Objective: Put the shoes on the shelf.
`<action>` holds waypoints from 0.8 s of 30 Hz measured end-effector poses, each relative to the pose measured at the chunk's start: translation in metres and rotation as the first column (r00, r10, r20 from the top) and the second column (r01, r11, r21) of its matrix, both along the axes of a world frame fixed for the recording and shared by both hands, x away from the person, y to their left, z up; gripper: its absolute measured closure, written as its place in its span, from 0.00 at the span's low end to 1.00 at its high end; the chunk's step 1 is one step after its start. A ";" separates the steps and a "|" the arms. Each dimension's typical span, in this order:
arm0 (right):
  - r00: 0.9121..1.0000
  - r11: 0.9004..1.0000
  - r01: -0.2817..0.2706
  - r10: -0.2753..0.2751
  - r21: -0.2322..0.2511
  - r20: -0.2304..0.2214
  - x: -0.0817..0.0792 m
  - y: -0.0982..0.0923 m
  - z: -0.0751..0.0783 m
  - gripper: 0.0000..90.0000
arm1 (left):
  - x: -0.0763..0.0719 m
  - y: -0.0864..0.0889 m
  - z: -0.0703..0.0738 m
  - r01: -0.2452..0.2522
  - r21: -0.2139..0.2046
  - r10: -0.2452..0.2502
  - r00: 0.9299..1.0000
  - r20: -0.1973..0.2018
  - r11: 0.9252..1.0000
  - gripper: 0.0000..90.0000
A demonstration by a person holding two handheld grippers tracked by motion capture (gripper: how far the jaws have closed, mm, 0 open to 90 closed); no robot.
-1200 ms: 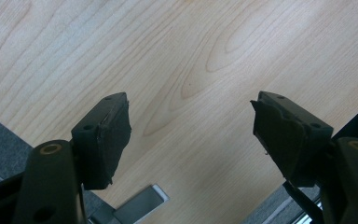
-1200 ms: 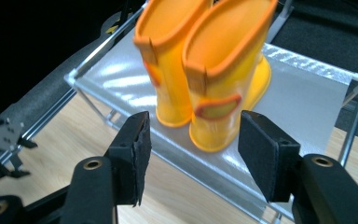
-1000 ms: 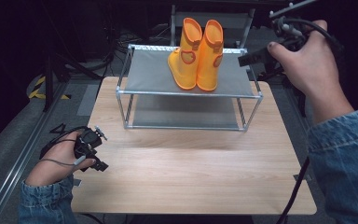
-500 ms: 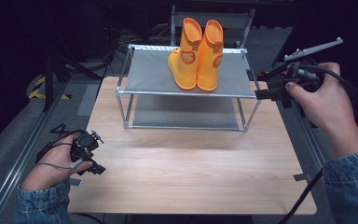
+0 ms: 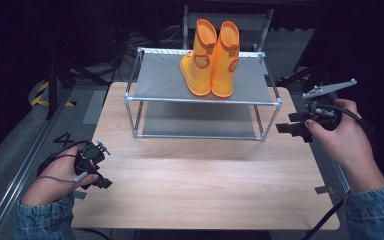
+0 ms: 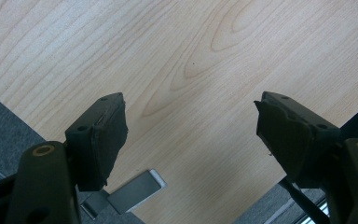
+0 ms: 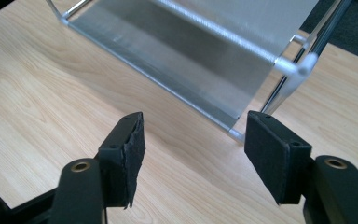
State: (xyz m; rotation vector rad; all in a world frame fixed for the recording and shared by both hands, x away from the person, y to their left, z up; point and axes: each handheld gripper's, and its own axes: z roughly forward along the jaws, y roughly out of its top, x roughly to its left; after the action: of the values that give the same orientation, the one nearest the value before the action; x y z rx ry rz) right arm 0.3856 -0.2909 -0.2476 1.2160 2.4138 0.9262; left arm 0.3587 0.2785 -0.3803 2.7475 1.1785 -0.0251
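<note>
The person's right hand [image 5: 342,137] sat off the bench's right edge, about level with the front right leg of the two-tier metal rack with grey fabric shelves [image 5: 155,80]. It held the right tool [image 5: 286,126] roughly level, aimed leftward at the rack's lower right corner. A grey three-cornered plate rose above that tool, and a denim sleeve covered the forearm near the bench's near right corner. The right tool's jaws had just been opening and stood spread with nothing between them.

The left hand [image 5: 55,177] rested at the bench's near left corner, curled around the left tool [image 5: 102,165], which lay low over the wood with its cable looping beside the wrist. Its jaws were also spread and gripped nothing.

The pair of small orange rubber boots [image 5: 211,52] stood upright, side by side and touching, on the rack's top shelf, right of its middle and toward its back edge, well apart from both tools.

The right gripper view brought the right tool [image 7: 193,154] close to the light wooden bench [image 7: 37,102]. Beyond the gap between its black pads lay the rack's lower grey shelf and a white corner joint on the chrome post.

The left gripper view looked almost straight down past the left tool [image 6: 191,135] onto bare wood grain. It also caught a small metal clip [image 6: 133,189] at the bench's edge, with dark grey floor beyond.
</note>
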 end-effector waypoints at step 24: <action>0.995 0.998 0.029 -0.034 -0.061 -0.090 -0.011 -0.023 -0.124 0.42 | 0.001 -0.003 -0.002 0.017 0.009 -0.017 1.000 -0.007 1.000 0.29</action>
State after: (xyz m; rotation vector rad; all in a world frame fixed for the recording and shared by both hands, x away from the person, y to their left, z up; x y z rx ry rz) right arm 0.3745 -0.3144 -0.3714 1.2975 2.4657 0.7999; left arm 0.3600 0.2759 -0.3823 2.7672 1.1600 -0.0311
